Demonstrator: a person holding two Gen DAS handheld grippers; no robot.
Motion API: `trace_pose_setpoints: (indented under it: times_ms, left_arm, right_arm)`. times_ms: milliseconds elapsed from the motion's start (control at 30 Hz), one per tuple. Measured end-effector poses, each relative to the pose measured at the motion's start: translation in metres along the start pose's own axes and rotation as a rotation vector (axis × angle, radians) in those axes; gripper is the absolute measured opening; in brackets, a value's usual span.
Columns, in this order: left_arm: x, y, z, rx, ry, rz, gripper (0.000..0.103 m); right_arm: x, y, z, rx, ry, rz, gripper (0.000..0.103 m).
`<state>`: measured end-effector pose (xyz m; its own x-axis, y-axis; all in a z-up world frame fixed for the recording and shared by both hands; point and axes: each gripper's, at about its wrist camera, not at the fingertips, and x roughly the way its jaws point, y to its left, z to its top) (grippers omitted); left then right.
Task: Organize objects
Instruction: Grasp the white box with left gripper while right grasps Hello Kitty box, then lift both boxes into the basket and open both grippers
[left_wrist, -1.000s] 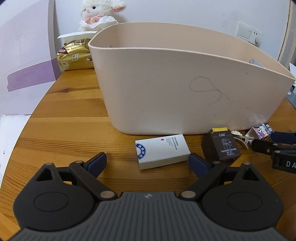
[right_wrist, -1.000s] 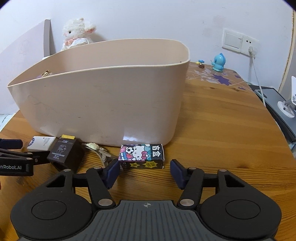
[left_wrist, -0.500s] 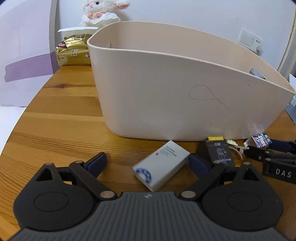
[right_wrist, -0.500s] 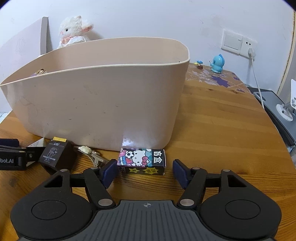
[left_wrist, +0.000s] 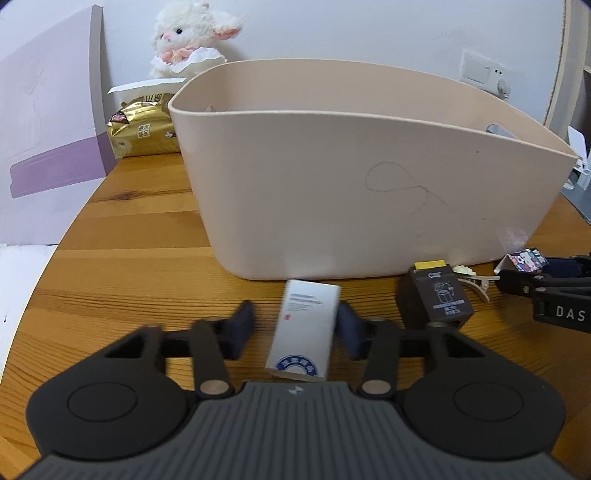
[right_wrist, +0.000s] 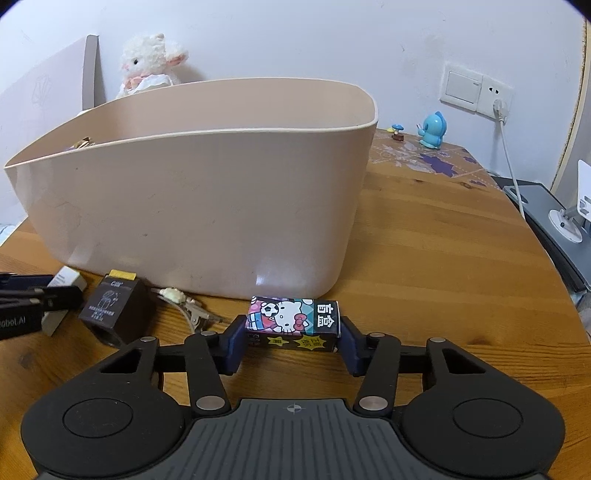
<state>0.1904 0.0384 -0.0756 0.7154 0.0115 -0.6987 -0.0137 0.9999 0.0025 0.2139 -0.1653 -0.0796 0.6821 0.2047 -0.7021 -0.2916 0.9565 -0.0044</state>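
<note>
A large beige bin stands on the wooden table; it also shows in the right wrist view. My left gripper has a white box with a blue round logo between its fingers; the right finger touches it, the left finger stands apart. My right gripper is shut on a Hello Kitty box just in front of the bin. A black box with a yellow tab and a hair clip lie between the two grippers, also in the right wrist view.
A plush lamb and a gold snack bag sit behind the bin on the left. A blue figurine, a wall socket with cable and a grey device are at the right.
The white box turned lengthwise between my left fingers, which have narrowed around it. My right gripper moved forward and closed on the Hello Kitty box.
</note>
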Motion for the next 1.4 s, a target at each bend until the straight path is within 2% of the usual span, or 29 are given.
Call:
trace_pose_setpoints:
  times_ms: [33,333,767,967,1167,1400]
  left_arm:
    - [-0.001,0.000,0.000,0.004,0.001,-0.008,0.033]
    - [-0.017,-0.003,-0.007,0.032,0.008,-0.009,0.033]
    - [-0.093,0.000,0.012,0.054,-0.150,0.005,0.033]
    - [-0.113,-0.006,0.027,0.068,-0.196,0.016,0.033]
    - [-0.119,-0.012,0.051,0.094,-0.245,0.017,0.033]
    - [-0.108,-0.021,0.084,0.098,-0.282,0.023,0.033]
  right_arm:
    - [-0.002,0.000,-0.001,-0.001,0.000,0.000,0.048]
    - [-0.042,-0.001,-0.001,0.004,-0.048,0.000,0.048]
    - [-0.125,0.010,0.011,-0.041,-0.221,0.012,0.048]
    - [-0.152,0.015,0.027,-0.058,-0.305,0.012,0.048]
    - [-0.161,0.014,0.048,-0.062,-0.368,0.003,0.048]
    - [-0.149,0.003,0.073,-0.046,-0.398,-0.013,0.048]
